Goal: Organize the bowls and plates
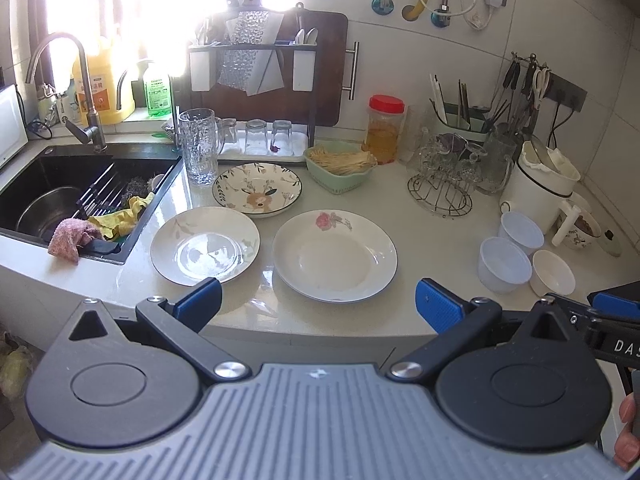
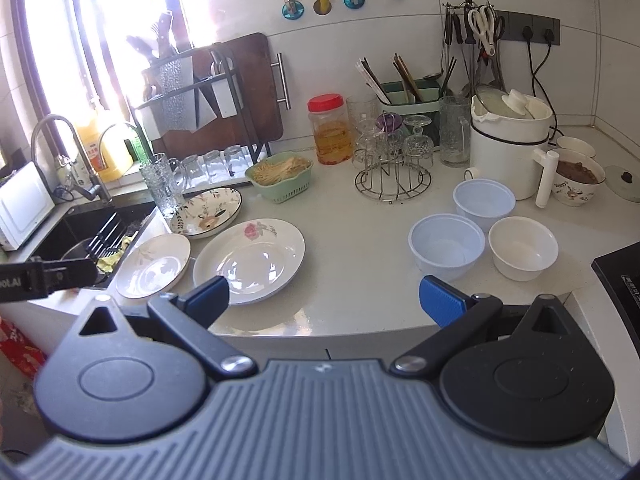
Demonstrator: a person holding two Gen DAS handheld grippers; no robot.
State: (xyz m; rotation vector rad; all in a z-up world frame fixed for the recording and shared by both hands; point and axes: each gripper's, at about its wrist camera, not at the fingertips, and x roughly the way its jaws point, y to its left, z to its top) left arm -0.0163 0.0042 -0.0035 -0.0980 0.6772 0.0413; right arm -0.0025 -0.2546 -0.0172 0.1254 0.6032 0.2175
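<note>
Three plates lie on the white counter: a rose plate, a leaf-print plate beside the sink, and a deer-pattern plate behind them. Two bluish plastic bowls and a white bowl sit at the right. My left gripper is open at the counter's front edge, nothing between its blue pads. My right gripper is open too, empty, near the front edge between plates and bowls.
A black sink with cloths is on the left. A tall glass, green basket, red-lidded jar, wire glass rack, white kettle and a filled patterned bowl stand behind. A stove edge is at the right.
</note>
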